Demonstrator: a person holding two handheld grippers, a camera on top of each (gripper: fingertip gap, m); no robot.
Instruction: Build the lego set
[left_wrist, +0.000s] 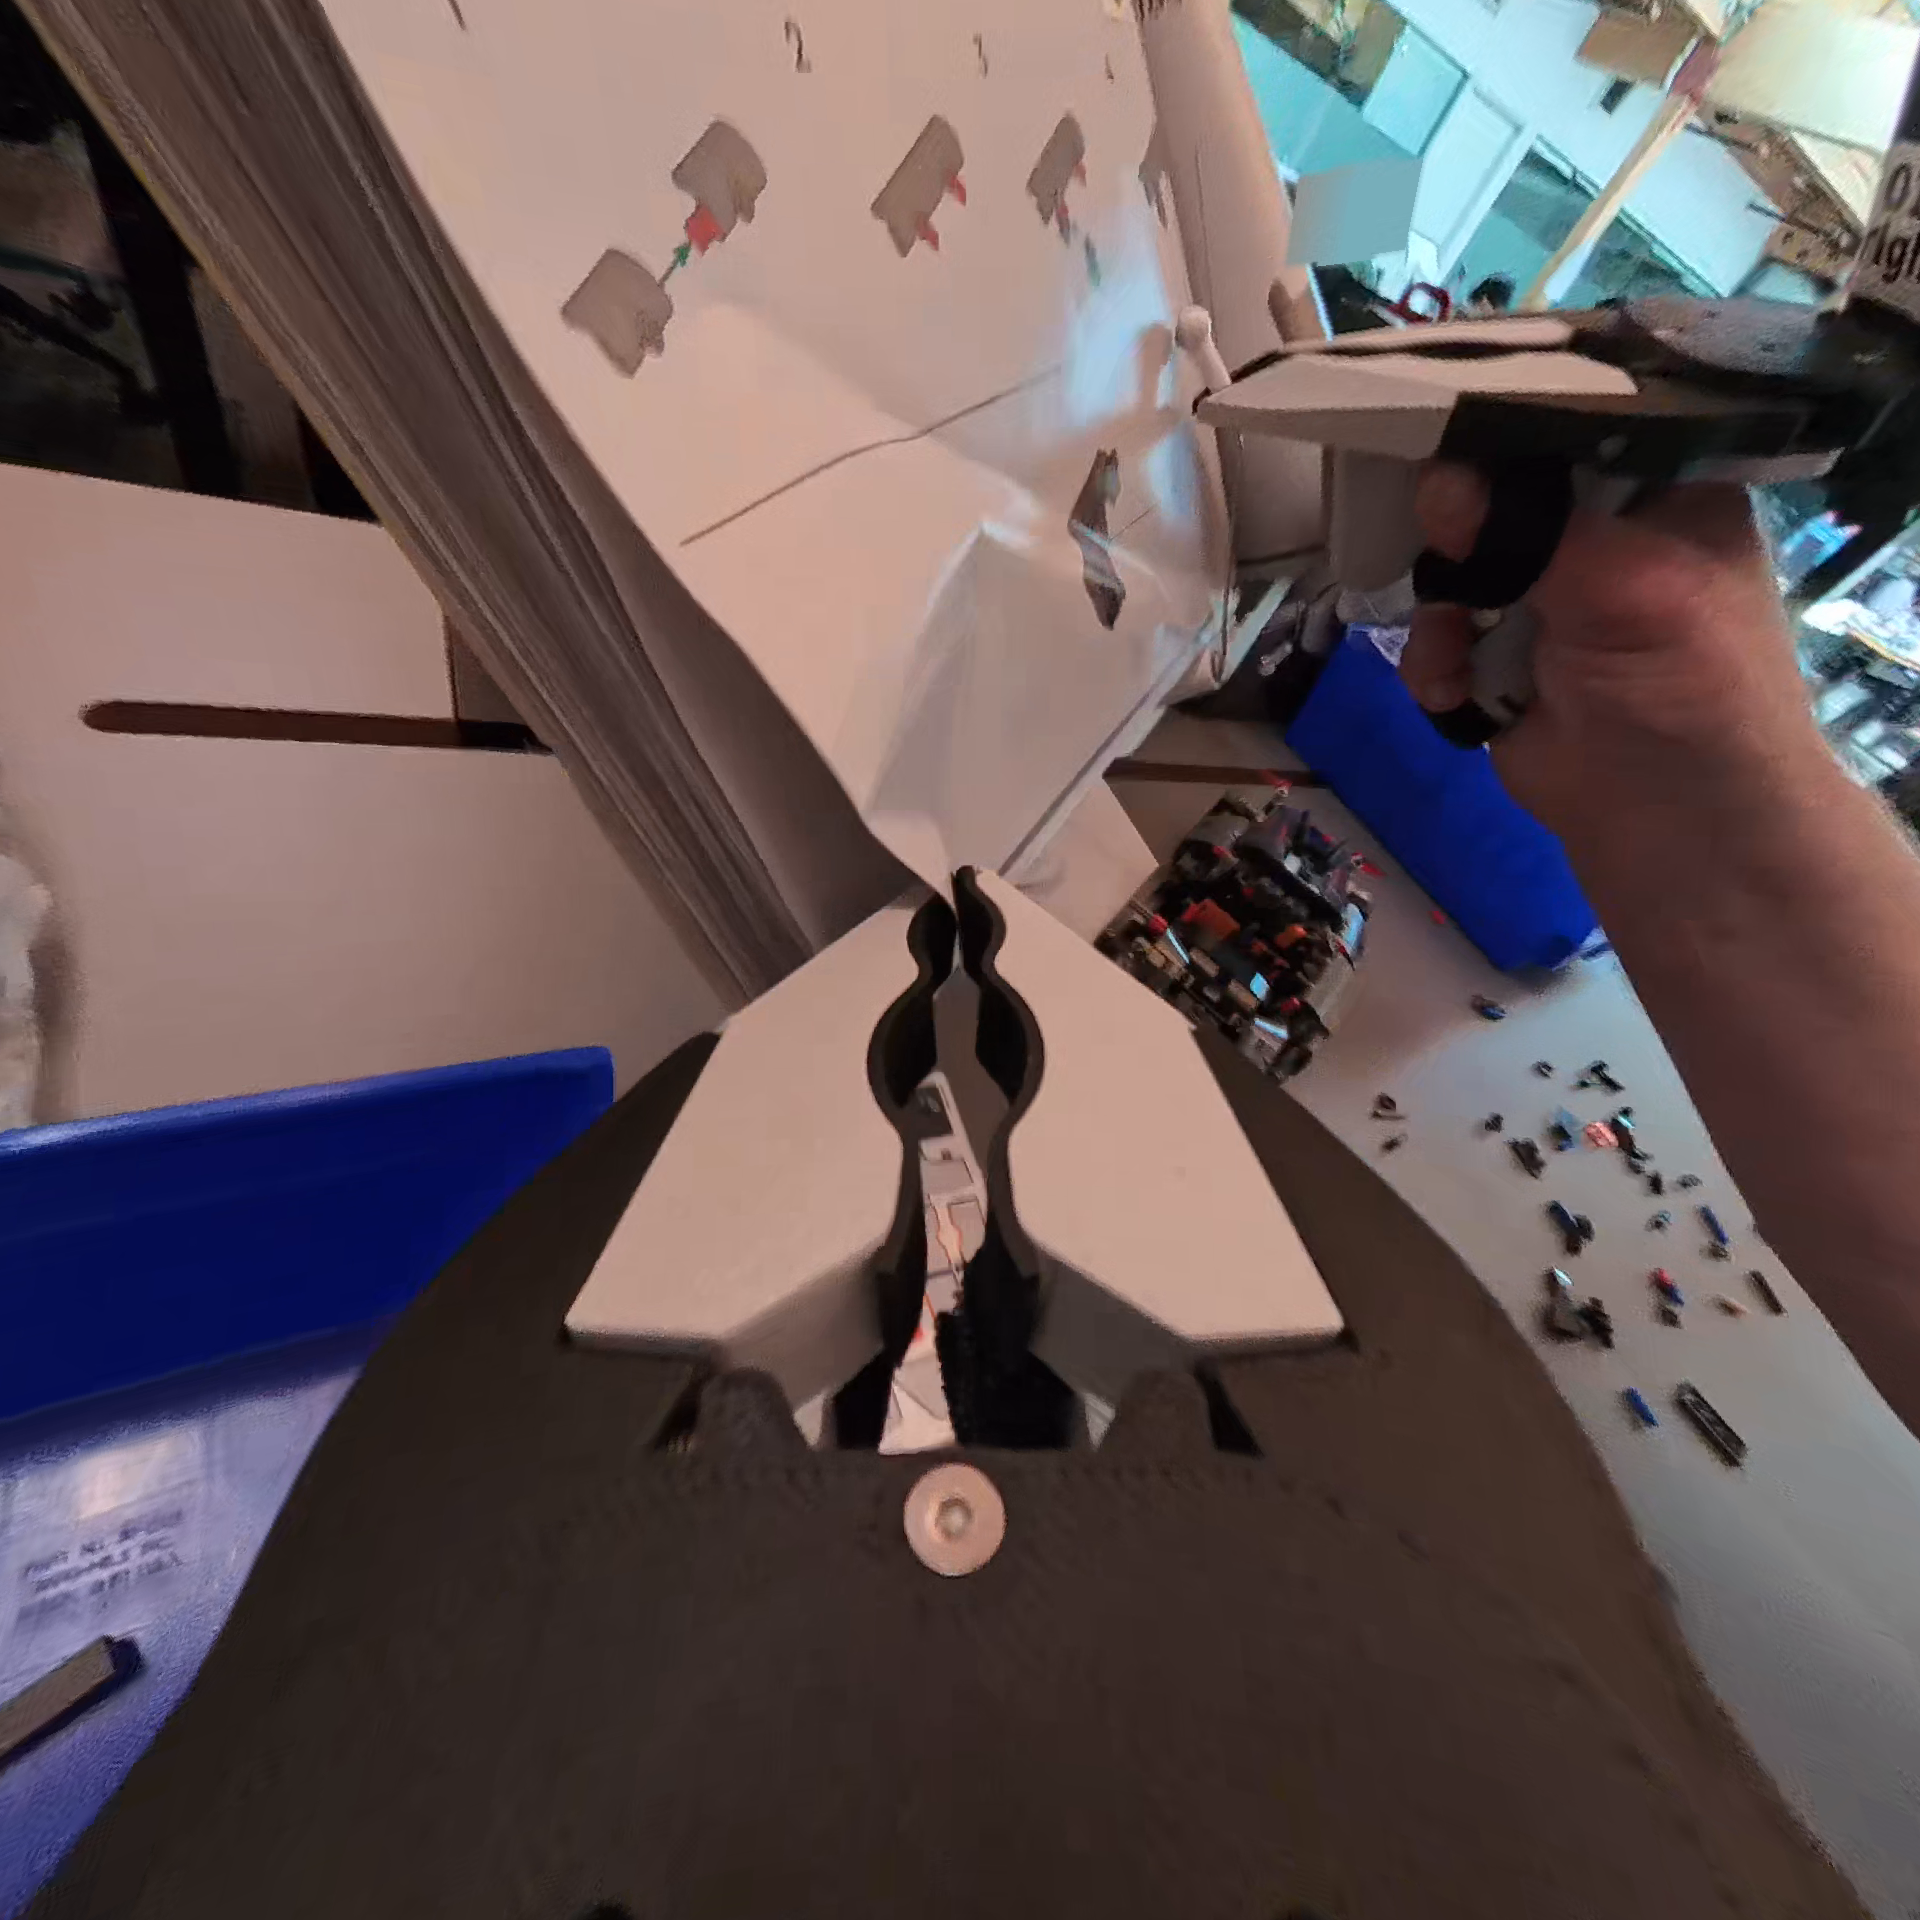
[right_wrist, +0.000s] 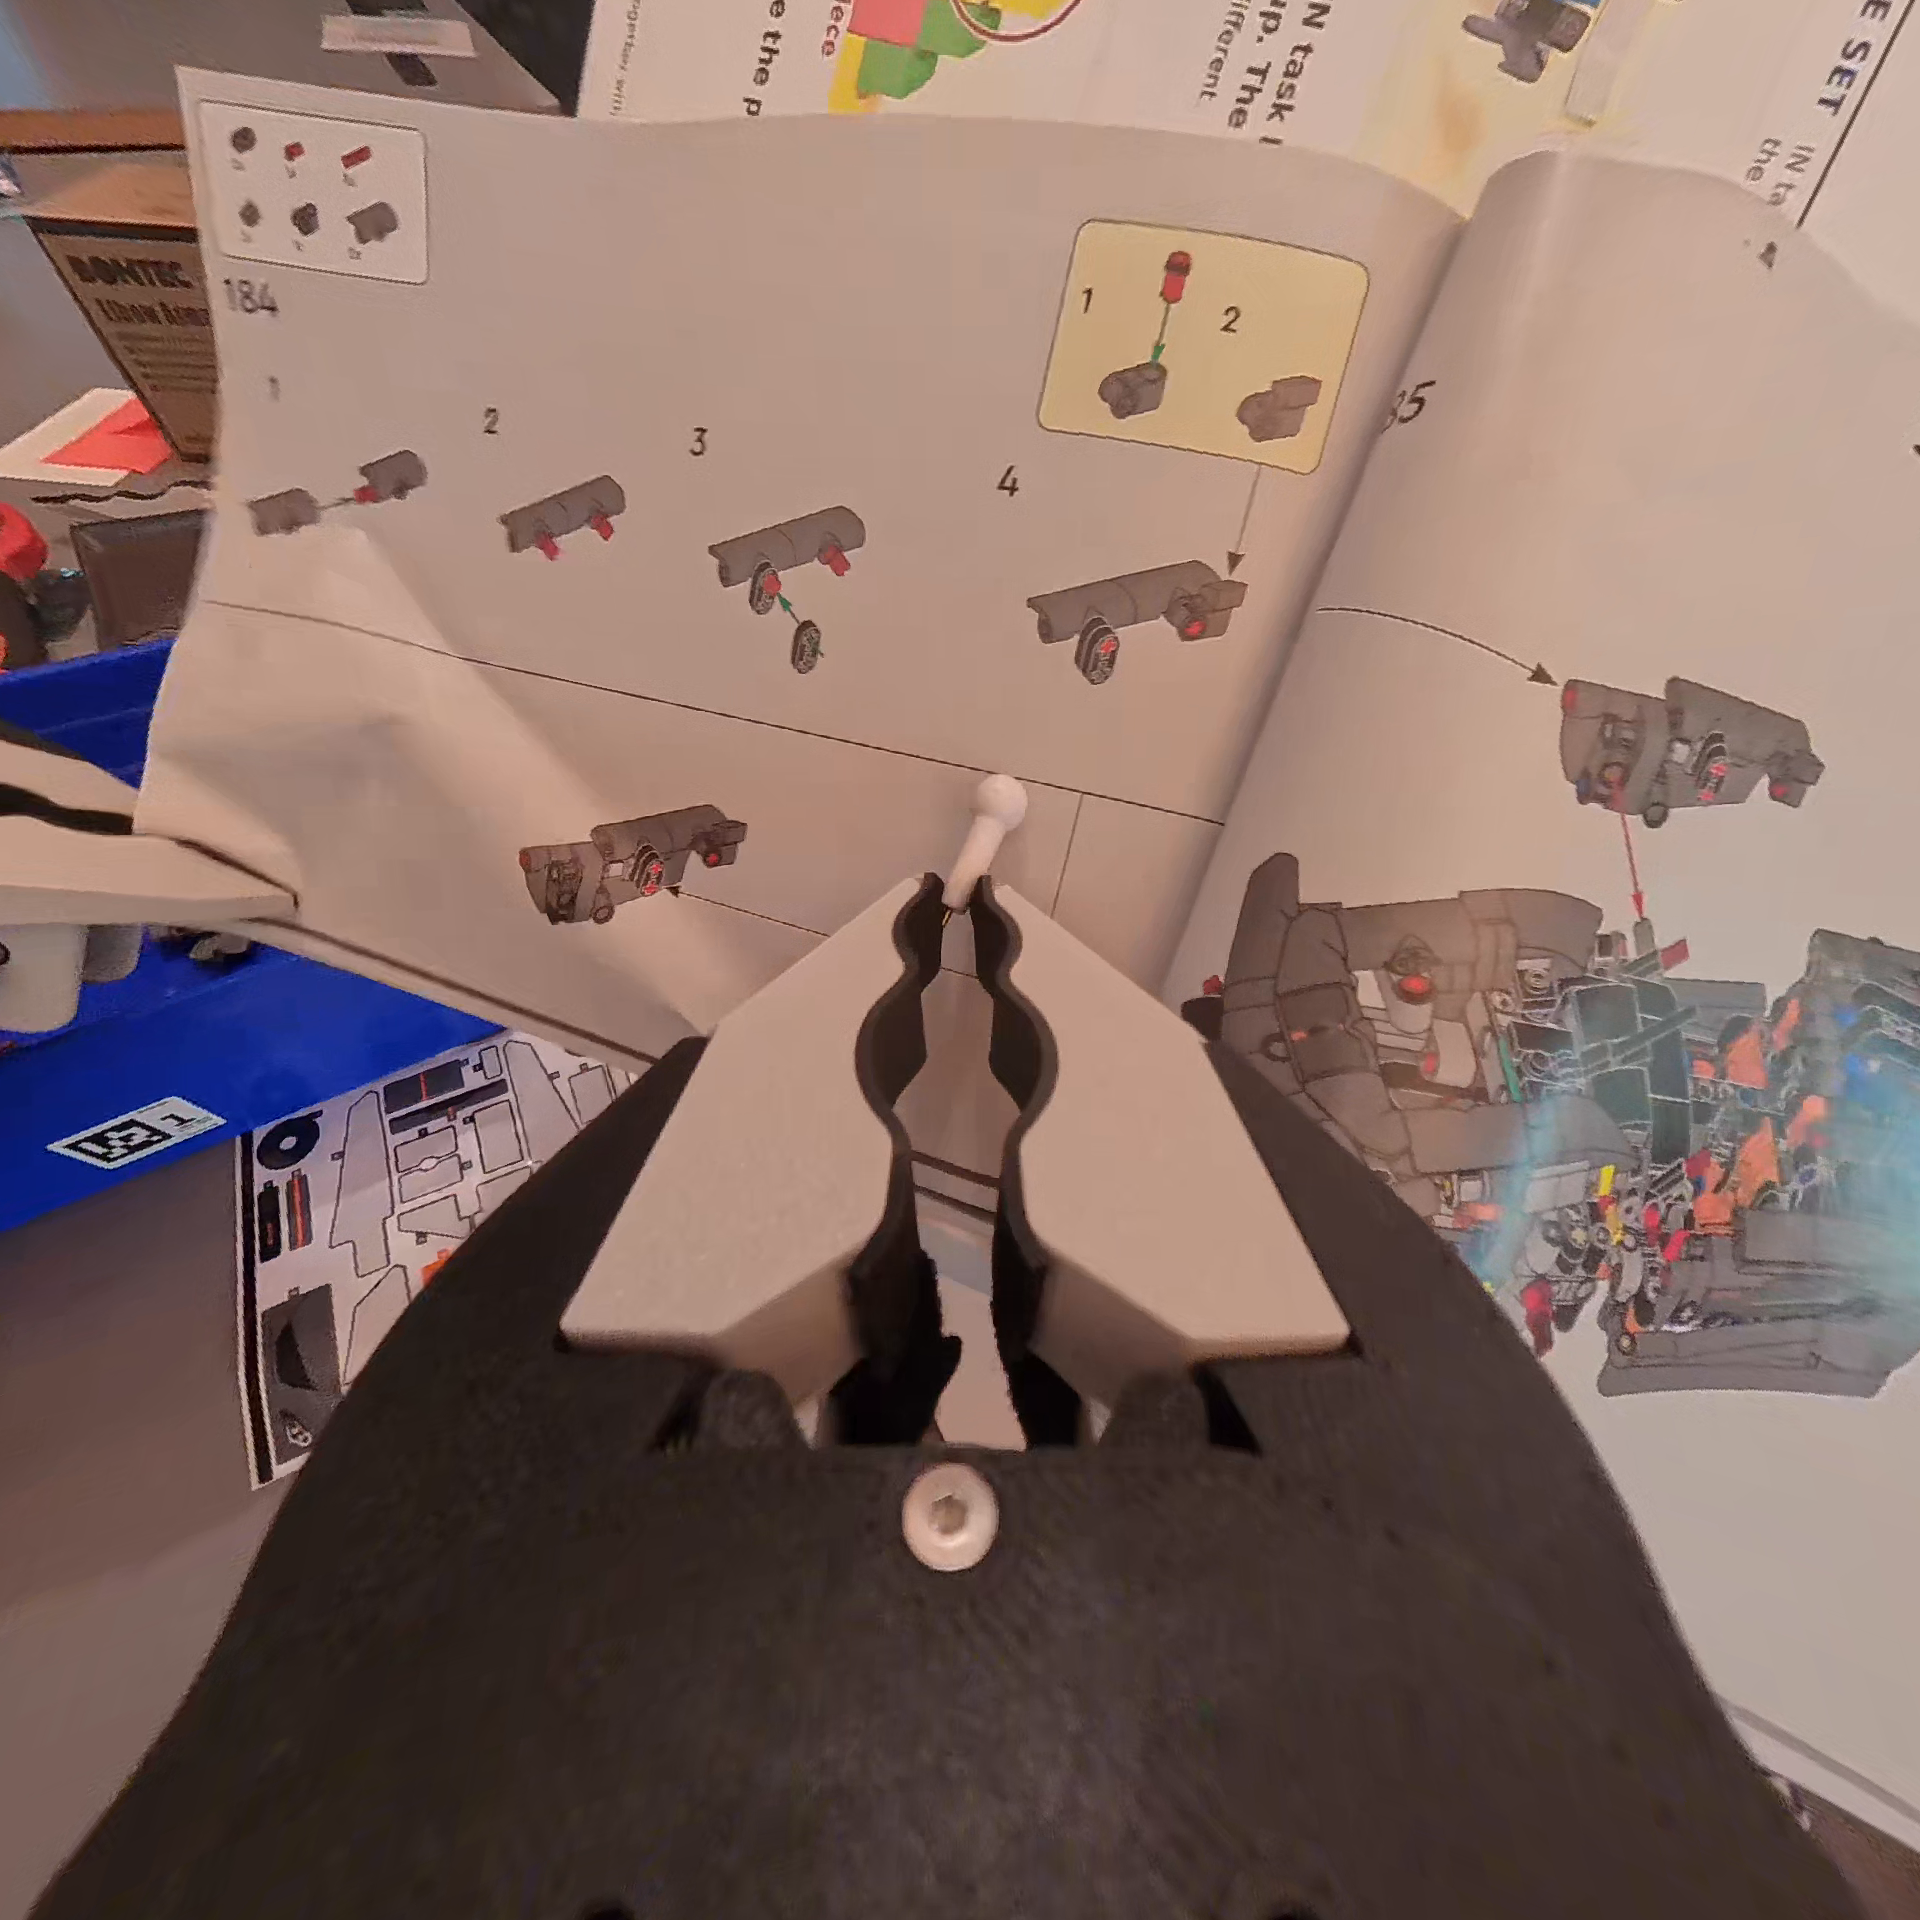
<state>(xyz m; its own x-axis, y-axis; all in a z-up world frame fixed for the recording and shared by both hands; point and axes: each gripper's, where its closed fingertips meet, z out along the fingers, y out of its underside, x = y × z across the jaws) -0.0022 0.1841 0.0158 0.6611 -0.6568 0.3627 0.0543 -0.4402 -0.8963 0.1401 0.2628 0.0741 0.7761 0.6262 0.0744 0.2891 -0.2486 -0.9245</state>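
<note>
The right tool (right_wrist: 958, 891) is clamped on the stem of a small white ball-ended pin (right_wrist: 987, 831), whose round head sticks out past the fingertips toward 12 o'clock. Just behind the pin stands the open instruction booklet (right_wrist: 727, 343), its left page showing numbered grey sub-assembly steps and its right page, at 3 o'clock, a large picture of the grey and orange model. A blue bin (right_wrist: 156, 1049) sits at 9 o'clock, with a printed sticker sheet (right_wrist: 416, 1174) on the tabletop below it.

In the left wrist view, the left tool (left_wrist: 956, 894) has its fingers pressed together at the tips on the lower edge of a booklet page, which curls up and away toward 12 o'clock. The right tool appears at 2 o'clock, held by a hand (left_wrist: 1662, 727). The partly built lego model (left_wrist: 1242, 935) rests on the tabletop (left_wrist: 1714, 1610) at 3 o'clock, close to the left tool's tips, and small loose lego pieces (left_wrist: 1600, 1226) are scattered toward 4 o'clock. A blue bin (left_wrist: 260, 1195) lies at 8 o'clock.
</note>
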